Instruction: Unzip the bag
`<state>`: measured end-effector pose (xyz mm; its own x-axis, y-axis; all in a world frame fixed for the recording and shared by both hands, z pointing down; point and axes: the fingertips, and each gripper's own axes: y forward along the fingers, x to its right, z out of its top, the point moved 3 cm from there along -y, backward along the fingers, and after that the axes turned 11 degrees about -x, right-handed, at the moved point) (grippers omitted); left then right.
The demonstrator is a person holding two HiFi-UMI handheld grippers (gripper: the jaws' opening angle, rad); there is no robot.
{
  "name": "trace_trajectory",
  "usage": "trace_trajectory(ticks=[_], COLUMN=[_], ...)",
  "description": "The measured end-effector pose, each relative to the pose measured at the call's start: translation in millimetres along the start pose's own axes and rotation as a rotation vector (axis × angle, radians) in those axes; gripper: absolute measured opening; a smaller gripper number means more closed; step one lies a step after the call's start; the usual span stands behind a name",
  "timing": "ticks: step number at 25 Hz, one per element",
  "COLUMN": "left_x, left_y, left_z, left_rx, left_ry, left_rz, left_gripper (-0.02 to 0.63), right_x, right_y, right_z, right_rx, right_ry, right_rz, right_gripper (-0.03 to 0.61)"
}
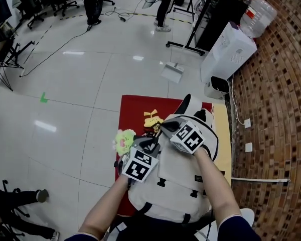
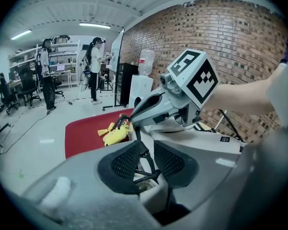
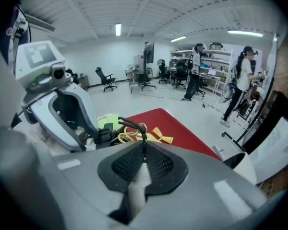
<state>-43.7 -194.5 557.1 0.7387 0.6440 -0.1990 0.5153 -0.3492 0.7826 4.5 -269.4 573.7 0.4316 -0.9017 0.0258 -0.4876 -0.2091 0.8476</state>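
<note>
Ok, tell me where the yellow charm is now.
In the head view the yellow charm lies on the red mat, just beyond the top of the white backpack, right of the green plush toy.

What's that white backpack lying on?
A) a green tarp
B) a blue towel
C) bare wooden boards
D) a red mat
D: the white backpack lies on a red mat, which shows past the bag's far end in the head view.

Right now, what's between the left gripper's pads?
Black cords of the bag run through the gap; the left gripper is open. Shows in the left gripper view.
</note>
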Motion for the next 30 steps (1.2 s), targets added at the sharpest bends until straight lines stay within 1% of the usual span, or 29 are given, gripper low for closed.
trace_trajectory(ticks=[4,9,13,17,20,22,24,26,28,30], left_x=[1.7,1.6,1.0,1.0,1.2,1.7,3.8,4.7,3.2,-1.0], left_y=[1.6,2.9,3.3,4.2,-3.6,-10.0,-3.1,18.6,41.3,54.8], left_z=[-3.2,-5.7,-6.1,-6.9,5.3,29.5,57.2,72.4,74.3,70.7], left_rx=[-0.026,-0.049,-0.046,-0.059,-0.061,-0.020,0.010,-0.025,-0.093,-0.139], left_ry=[0.017,0.033,0.031,0.034,0.048,0.075,0.120,0.167,0.204,0.228], left_rz=[0.006,0.021,0.028,0.029,0.023,0.033,0.035,0.031,0.038,0.064], left_gripper=[0.100,0.100,0.100,0.100,0.100,0.100,0.100,0.100,0.101,0.101], right_x=[13.9,28.4,40.4,50.9,50.4,48.4,48.4,47.6,44.7,41.1], right_y=[-10.2,-21.7,-31.9,-36.9,-38.5,-41.7,-46.5,-49.8,-52.1,-54.3], right_z=[-6.5,-13.3,-20.1,-24.6,-24.7,-22.4,-20.4,-19.9,-20.3,-19.7], right_rx=[0.086,0.169,0.227,0.276,0.302,0.316,0.328,0.335,0.343,0.355], right_ry=[0.149,0.267,0.333,0.389,0.399,0.378,0.364,0.359,0.359,0.362], right_rz=[-0.058,-0.112,-0.164,-0.177,-0.155,-0.140,-0.127,-0.114,-0.101,-0.083], right_gripper=[0.021,0.021,0.021,0.023,0.021,0.021,0.021,0.021,0.021,0.020])
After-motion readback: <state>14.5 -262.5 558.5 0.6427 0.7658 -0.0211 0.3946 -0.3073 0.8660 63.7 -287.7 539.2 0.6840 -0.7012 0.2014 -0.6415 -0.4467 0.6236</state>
